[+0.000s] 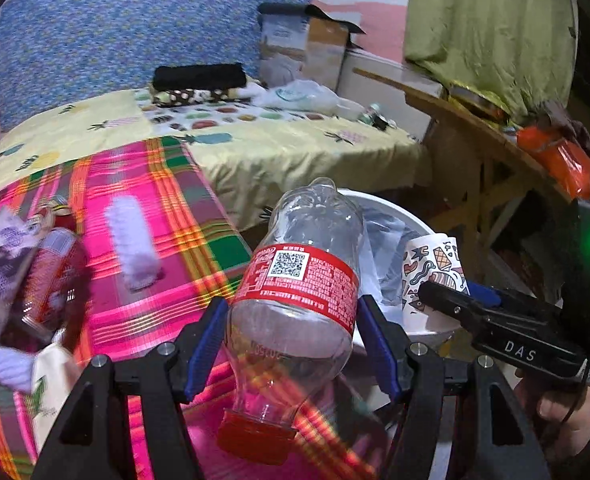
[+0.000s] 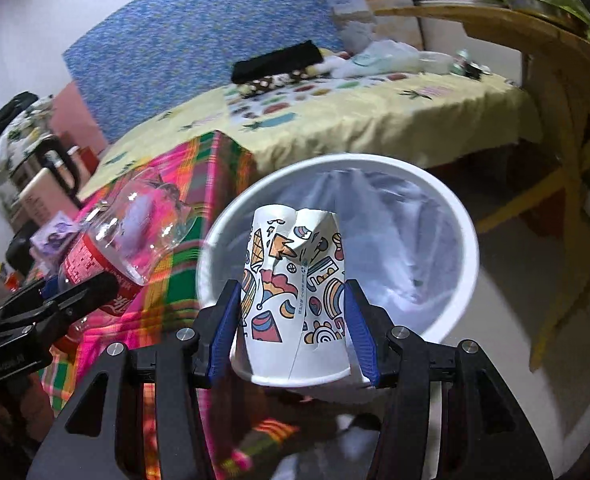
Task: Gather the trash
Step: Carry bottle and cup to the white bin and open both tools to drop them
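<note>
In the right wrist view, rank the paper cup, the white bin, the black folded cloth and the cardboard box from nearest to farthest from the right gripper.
1. Paper cup, held between the right gripper's fingers.
2. White bin, just beyond the cup, on the floor.
3. Black folded cloth, at the bed's far end.
4. Cardboard box, behind it, upper right.

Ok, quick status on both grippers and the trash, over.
Left gripper shut on plastic bottle. Right gripper shut on paper cup, over white bin. Nothing blocking the bin.
</note>
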`<control>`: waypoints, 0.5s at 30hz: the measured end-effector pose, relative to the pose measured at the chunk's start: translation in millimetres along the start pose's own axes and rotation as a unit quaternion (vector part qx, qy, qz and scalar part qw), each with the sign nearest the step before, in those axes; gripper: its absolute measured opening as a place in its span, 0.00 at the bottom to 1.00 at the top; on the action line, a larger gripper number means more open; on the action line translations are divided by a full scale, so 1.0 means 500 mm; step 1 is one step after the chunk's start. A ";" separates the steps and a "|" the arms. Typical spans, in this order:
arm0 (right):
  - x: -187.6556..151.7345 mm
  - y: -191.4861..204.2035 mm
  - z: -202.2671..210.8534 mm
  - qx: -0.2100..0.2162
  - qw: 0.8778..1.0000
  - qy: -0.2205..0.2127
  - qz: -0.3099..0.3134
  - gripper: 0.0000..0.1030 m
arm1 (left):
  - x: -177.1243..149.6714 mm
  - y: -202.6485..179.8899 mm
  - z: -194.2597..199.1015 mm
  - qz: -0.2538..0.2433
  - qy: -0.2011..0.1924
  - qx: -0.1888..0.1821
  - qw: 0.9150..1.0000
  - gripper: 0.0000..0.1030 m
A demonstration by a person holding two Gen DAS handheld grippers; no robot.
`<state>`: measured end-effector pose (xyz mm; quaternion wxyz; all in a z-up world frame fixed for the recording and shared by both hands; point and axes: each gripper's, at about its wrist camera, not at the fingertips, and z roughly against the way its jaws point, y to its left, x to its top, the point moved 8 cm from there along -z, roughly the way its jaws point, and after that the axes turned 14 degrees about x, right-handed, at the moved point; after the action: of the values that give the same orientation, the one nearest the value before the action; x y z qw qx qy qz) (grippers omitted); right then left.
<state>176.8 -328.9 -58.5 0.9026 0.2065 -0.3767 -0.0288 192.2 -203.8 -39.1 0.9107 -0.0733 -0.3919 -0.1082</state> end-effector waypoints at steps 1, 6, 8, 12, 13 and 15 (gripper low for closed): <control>-0.001 -0.007 0.000 -0.003 1.000 0.002 -0.001 0.51 | 0.004 -0.009 -0.009 -0.005 0.002 -0.004 1.000 0.66; -0.007 -0.040 -0.004 -0.018 1.000 0.015 -0.010 0.54 | 0.006 -0.051 -0.044 -0.022 0.018 -0.021 0.999 0.66; -0.013 -0.051 -0.007 -0.020 0.999 0.023 -0.012 0.55 | 0.005 -0.061 -0.057 -0.027 0.027 -0.026 0.999 0.66; -0.023 -0.060 -0.012 -0.022 0.999 0.036 -0.014 0.56 | 0.005 -0.082 -0.075 -0.033 0.040 -0.037 0.998 0.66; -0.025 -0.061 -0.011 -0.025 0.999 0.036 -0.014 0.57 | 0.006 -0.085 -0.076 -0.033 0.042 -0.038 0.998 0.66; -0.024 -0.061 -0.006 -0.026 0.999 0.030 -0.014 0.58 | 0.011 -0.083 -0.078 -0.031 0.040 -0.038 0.998 0.66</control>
<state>173.6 -353.2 -80.7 0.9179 0.1892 -0.3459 -0.0446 212.6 -253.3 -59.8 0.9185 -0.0913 -0.3524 -0.1545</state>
